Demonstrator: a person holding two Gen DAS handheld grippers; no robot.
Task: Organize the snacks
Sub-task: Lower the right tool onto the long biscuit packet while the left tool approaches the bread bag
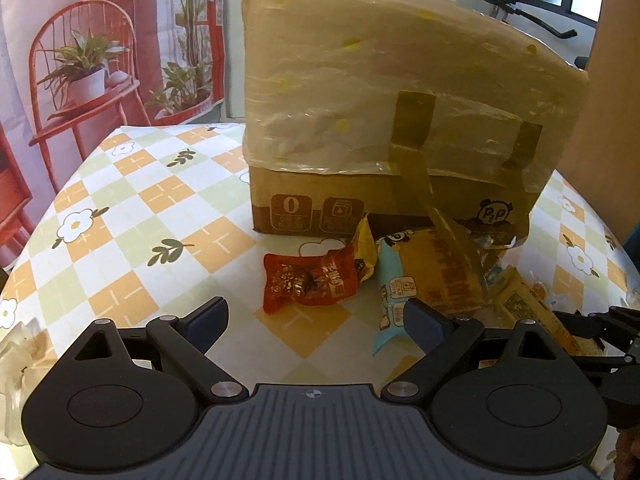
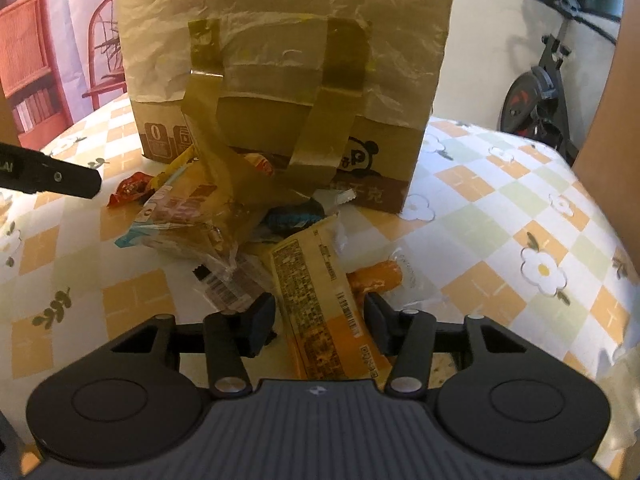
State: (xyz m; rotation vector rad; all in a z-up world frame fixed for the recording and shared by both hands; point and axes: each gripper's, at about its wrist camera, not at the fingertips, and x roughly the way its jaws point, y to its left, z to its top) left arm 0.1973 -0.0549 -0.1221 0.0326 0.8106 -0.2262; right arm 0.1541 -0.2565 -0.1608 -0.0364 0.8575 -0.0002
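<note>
On my desk [image 1: 132, 216], under its checked flower-print cloth, stands a brown cardboard box [image 2: 280, 80] wrapped in clear plastic film, with two strips of brown tape [image 2: 320, 136] hanging loose down its front. I cannot see into the box. The snacks lie in a heap on the cloth just in front of it.

My left hand-held gripper [image 1: 316, 320] hovers released, jaws wide, with nothing between them. Just ahead of it lies a red crinkled foil snack packet [image 1: 308, 284]; a light blue snack wrapper [image 1: 394, 300] lies beside it, near the right finger.

My right hand-held gripper [image 2: 320, 320] straddles the near end of a long yellow-orange flat snack packet [image 2: 316, 292] printed with small text and a barcode. The jaws stand narrow either side of it, but I cannot tell whether the pads press on it. An orange sausage-shaped snack in clear wrap [image 2: 380, 276] lies just right of that packet, and a clear packet with a barcode [image 2: 228, 288] lies to its left.
</note>
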